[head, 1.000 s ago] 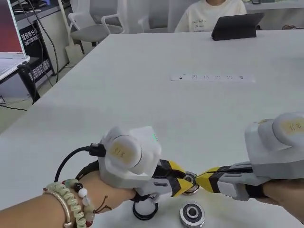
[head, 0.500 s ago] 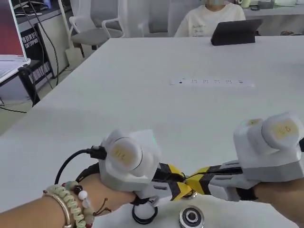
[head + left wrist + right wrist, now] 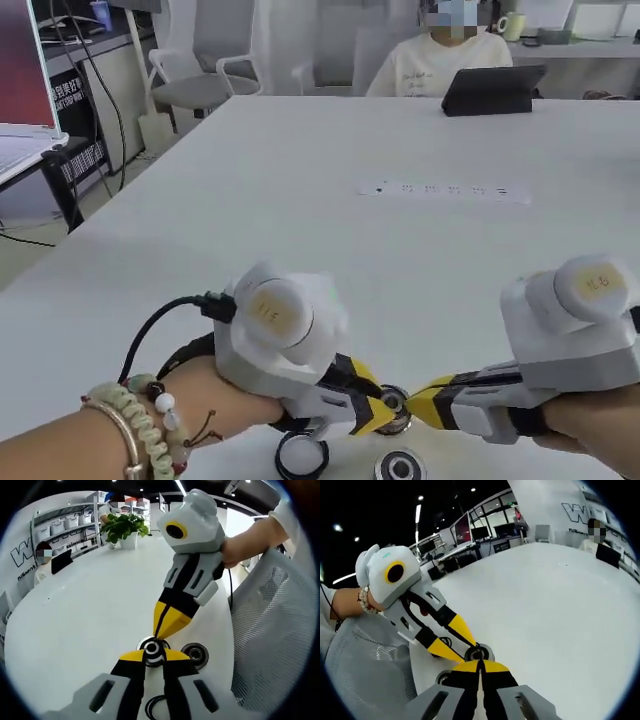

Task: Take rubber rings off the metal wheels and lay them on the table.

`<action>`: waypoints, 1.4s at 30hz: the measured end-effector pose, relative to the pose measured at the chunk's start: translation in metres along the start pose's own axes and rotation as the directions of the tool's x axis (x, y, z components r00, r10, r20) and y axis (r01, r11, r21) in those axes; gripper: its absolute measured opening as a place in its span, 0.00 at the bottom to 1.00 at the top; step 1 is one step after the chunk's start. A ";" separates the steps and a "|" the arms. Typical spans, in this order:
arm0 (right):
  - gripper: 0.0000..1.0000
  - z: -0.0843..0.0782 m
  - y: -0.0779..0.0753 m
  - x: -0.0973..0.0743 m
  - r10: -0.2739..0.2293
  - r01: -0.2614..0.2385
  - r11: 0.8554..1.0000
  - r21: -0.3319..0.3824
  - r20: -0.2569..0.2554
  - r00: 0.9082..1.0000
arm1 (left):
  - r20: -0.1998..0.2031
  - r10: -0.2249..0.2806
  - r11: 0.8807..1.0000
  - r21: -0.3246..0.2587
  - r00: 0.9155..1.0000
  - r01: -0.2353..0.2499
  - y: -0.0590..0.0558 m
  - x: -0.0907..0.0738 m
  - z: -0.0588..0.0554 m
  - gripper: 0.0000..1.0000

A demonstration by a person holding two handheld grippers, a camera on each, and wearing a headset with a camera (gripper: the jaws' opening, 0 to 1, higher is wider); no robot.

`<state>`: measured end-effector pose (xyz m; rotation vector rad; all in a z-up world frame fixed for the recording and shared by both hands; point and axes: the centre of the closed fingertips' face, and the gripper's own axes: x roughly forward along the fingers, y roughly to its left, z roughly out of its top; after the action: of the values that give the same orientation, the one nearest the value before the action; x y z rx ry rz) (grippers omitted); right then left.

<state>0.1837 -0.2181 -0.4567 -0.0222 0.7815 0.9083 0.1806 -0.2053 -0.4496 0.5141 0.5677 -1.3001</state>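
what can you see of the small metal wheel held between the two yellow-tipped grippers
The small metal wheel is round and silvery, with a dark band around a bright hub. It is clamped between the yellow tips of the left gripper, close above the white table; resting or lifted, I cannot tell. The right gripper, its jaws together, touches the wheel's rim with its point. Whether it pinches rubber there is too small to tell.
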 end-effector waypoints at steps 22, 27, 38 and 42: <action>0.00 0.022 0.020 -0.029 0.016 -0.022 0.998 0.066 0.089 0.996 | 0.097 0.016 1.000 0.024 0.995 -0.019 -0.004 -0.108 0.018 0.47; 0.00 0.030 0.022 -0.037 0.026 -0.036 0.996 0.083 0.113 0.993 | 0.114 0.083 0.997 -0.010 0.990 -0.082 -0.003 -0.130 0.004 0.50; 0.00 0.051 0.035 -0.047 0.045 -0.058 0.995 0.082 0.160 0.986 | 0.133 0.202 0.973 -0.141 0.970 -0.183 -0.005 -0.163 -0.029 0.57; 0.00 0.057 0.041 -0.048 0.049 -0.060 0.996 0.066 0.167 0.985 | 0.127 0.226 0.965 -0.163 0.966 -0.205 -0.006 -0.167 -0.037 0.59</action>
<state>0.1710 -0.2071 -0.3734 0.1357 0.6620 0.9213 0.1420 -0.0589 -0.3689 0.3449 0.4695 -1.0682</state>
